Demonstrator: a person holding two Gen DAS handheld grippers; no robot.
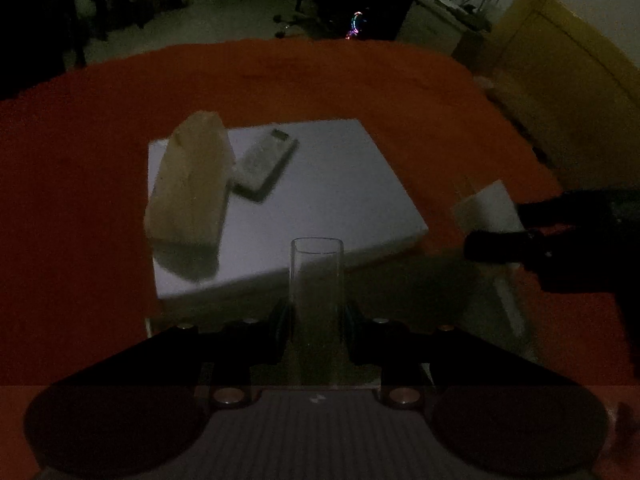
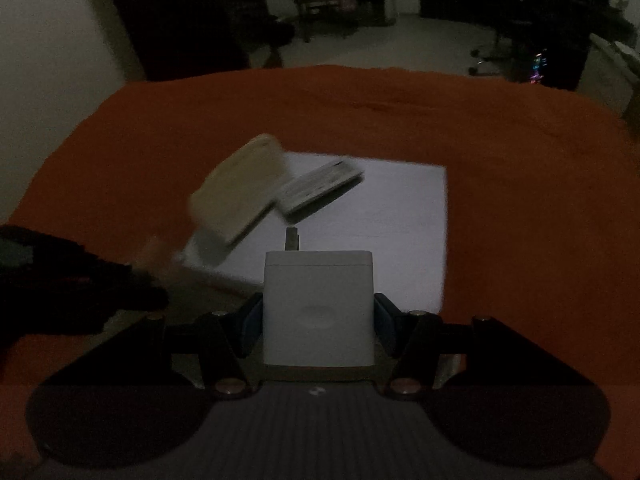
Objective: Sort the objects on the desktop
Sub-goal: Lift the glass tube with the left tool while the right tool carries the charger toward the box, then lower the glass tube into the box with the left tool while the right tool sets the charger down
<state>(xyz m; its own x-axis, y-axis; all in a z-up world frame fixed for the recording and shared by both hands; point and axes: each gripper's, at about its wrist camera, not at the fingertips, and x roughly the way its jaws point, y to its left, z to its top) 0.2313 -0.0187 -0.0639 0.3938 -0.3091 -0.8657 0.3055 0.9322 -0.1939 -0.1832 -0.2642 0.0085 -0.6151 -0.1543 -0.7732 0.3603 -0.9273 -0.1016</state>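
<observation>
My left gripper is shut on a clear upright glass, held above the near edge of a flat white board. My right gripper is shut on a white charger block, its plug prongs pointing away from me. The left wrist view shows that same charger at the right, in the dark right gripper. On the board lie a tan soft pack and a pale remote-like device. In the right wrist view the pack and the device are blurred.
The board rests on an orange cloth that covers the table. Beyond the table's far edge the room is dim, with a chair base and dark furniture. A yellowish cabinet stands at the right.
</observation>
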